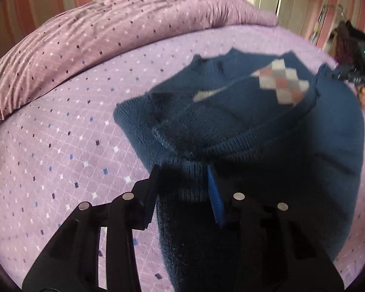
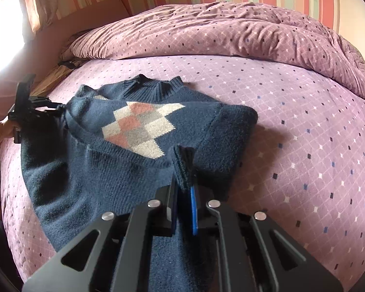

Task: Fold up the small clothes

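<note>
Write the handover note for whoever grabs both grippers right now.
Left gripper: shut on the ribbed hem of the blue sweater, cloth bunched between the fingers.
Right gripper: shut on another pinch of the hem edge.
Sweater: on the purple bed sheet, collar toward the rumpled duvet, diamond pattern facing up.
Done: one sleeve looks folded in; the bottom part is lifted and coming up over the body.
Left: lay the held edge toward the collar, release both grippers, smooth and square the fold. The far side is blurred in the left wrist view, so check it.
</note>
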Available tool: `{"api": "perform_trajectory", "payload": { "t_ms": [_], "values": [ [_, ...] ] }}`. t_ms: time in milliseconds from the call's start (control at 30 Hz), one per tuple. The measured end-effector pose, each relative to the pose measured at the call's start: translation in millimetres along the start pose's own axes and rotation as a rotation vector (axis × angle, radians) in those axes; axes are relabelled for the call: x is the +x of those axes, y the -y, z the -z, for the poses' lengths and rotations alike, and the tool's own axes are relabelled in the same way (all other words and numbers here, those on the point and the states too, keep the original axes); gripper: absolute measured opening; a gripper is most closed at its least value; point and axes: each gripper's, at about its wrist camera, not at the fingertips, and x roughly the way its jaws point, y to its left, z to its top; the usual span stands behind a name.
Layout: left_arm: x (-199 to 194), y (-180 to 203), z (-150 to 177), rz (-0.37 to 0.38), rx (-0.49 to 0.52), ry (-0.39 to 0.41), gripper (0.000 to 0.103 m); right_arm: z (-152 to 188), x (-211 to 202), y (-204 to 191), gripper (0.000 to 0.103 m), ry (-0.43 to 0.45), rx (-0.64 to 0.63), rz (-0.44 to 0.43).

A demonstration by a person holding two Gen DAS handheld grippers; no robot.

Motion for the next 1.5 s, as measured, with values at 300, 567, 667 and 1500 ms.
{"api": "perform_trajectory", "payload": {
  "t_ms": [300,567,667,1500],
  "values": [
    [0,8,-3,0.034,0.044,-0.041,0.029,-3,-4,-1,0.008,0.005,0.010,0.000],
    [-24,34,-7,-0.084,0.147,0.028,0.017,-4,-11,-8,0.008,0.022,0.004,0.014],
    [-35,39,-10,-0.092,0.148,0.044,0.015,-7,-17,-13,0.008,0.025,-0.016,0.027],
    [7,-29,-112,-0.330,0.015,0.050,0.012,-126,32,37,0.007,0.071,0.073,0.285]
  ]
}}
